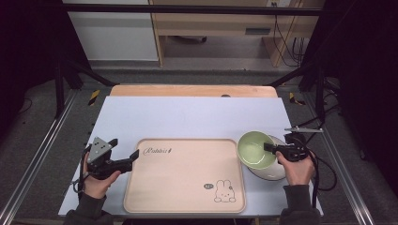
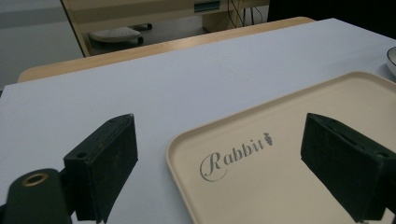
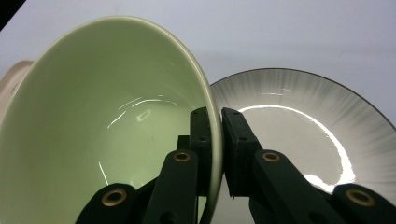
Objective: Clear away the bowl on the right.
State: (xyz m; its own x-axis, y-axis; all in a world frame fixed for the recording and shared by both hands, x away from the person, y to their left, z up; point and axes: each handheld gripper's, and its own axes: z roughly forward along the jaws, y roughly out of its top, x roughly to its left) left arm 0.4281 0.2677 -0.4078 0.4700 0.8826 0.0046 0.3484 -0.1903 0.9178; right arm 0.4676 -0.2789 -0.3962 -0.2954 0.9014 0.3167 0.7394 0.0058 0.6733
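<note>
Green bowl [image 1: 256, 150] sits tilted at the table's [image 1: 187, 117] right, over a grey plate [image 1: 277, 169], its rim clamped in the right tongs [image 1: 267, 147]. The left tongs [image 1: 133, 157] gape apart at the beige tray's [image 1: 183, 187] near-left edge.

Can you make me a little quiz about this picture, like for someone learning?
1. True or false: the right claw pinches the rim of the green bowl.
2. What animal is drawn on the beige tray?
A. cat
B. rabbit
C. duck
3. Fill in: under the green bowl lies a white ____.

Key:
1. True. One jaw is inside the rim and one outside.
2. B. The rabbit drawing sits near the tray's corner.
3. Plate. It has a dark rim. The left claw is open above the tray's corner.
</note>
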